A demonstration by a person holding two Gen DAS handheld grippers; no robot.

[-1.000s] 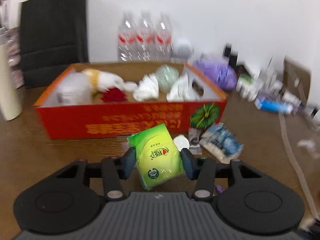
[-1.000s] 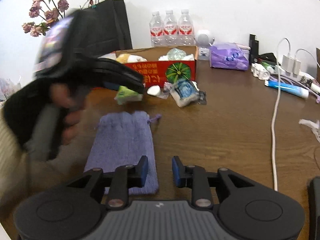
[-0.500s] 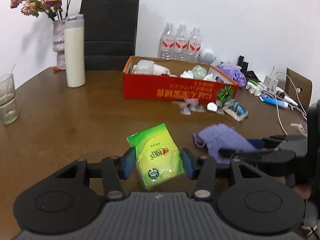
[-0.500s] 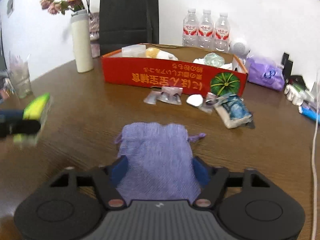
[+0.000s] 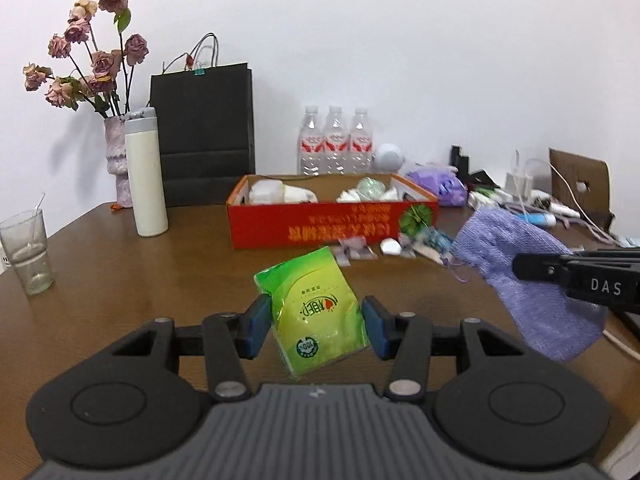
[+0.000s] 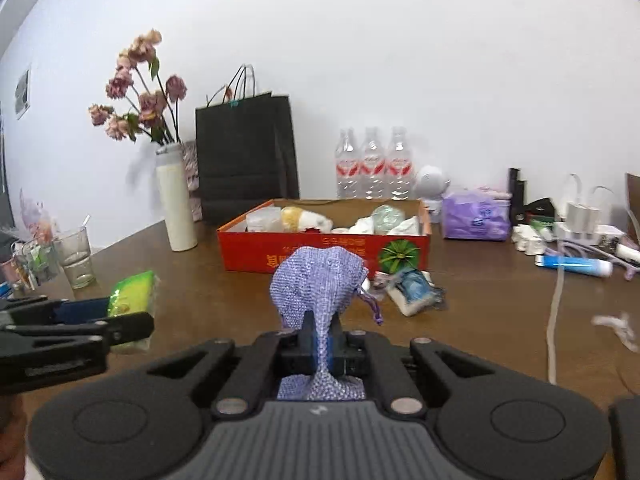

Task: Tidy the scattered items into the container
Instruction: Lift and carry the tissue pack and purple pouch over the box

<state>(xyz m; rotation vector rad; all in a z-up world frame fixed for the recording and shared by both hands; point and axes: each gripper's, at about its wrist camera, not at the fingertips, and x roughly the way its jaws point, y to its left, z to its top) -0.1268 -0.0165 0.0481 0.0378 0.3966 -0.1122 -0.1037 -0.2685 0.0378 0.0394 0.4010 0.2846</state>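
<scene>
1. Left wrist view, nearest: the left gripper has its blue pads pressed on both sides of a green tissue pack, partly spread to the pack's width; the pack stands tilted above the table.
2. Right wrist view, nearest: the right gripper is clamped tight on a purple drawstring pouch, the cloth pinched thin between the pads and bunching above them, clear of the tabletop.
3. Bare brown wood lies between both grippers and the red cardboard box, giving free room straight ahead.
4. Just before the box's front wall, toward its right corner, sit loose items: small clear wrappers, a white pebble-like piece and a blue-and-white packet.
5. The box is open-topped and already holds white wrapped things and a pale green ball.
6. Left of the box stand a cream flask and, near the table's left edge, a drinking glass.
7. Behind the box: a black paper bag, three water bottles and the white wall.
8. Only the right wrist view shows the white cable running down the right side of the table, and the blue tube plainly.
9. Only the left wrist view shows the pouch from its side, hanging off the right gripper at the frame's right edge.
</scene>
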